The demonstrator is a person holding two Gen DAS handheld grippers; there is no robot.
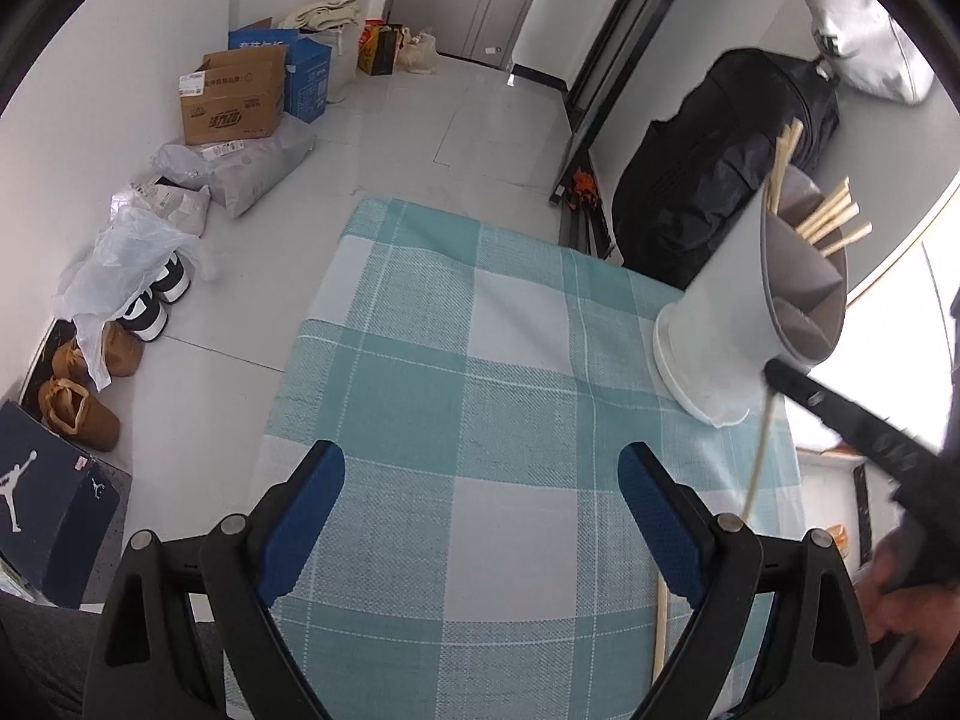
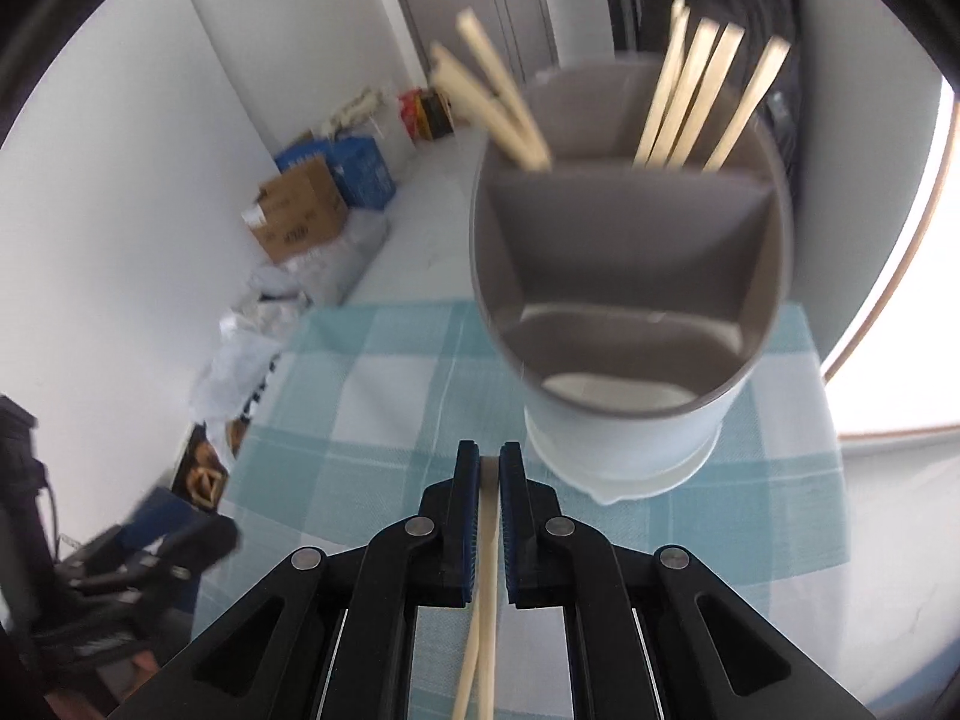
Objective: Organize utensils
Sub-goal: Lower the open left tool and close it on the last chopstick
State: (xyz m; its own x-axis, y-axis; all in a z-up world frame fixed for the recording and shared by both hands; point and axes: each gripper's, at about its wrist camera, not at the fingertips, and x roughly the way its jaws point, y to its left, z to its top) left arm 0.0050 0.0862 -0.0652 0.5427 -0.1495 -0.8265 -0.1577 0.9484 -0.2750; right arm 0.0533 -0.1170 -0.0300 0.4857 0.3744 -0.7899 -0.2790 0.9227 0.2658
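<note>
A white utensil holder point(image 2: 630, 300) with grey inner compartments stands on the teal checked cloth point(image 1: 480, 330). Several wooden chopsticks point(image 2: 690, 102) lean in its far compartments; the near ones hold nothing. My right gripper point(image 2: 489, 456) is just in front of the holder, shut on a pair of chopsticks point(image 2: 487, 540) that run back between its pads. In the left wrist view a held chopstick point(image 1: 759, 456) hangs below the right gripper's black finger point(image 1: 840, 414). My left gripper point(image 1: 480, 462) hovers open over the cloth with nothing between its fingers.
Another wooden stick point(image 1: 660, 630) shows at the cloth's right edge behind my left gripper. Cardboard boxes point(image 1: 234, 99), plastic bags point(image 1: 120, 264) and shoes point(image 1: 78, 414) line the floor on the left. A black bag point(image 1: 720, 168) stands behind the table.
</note>
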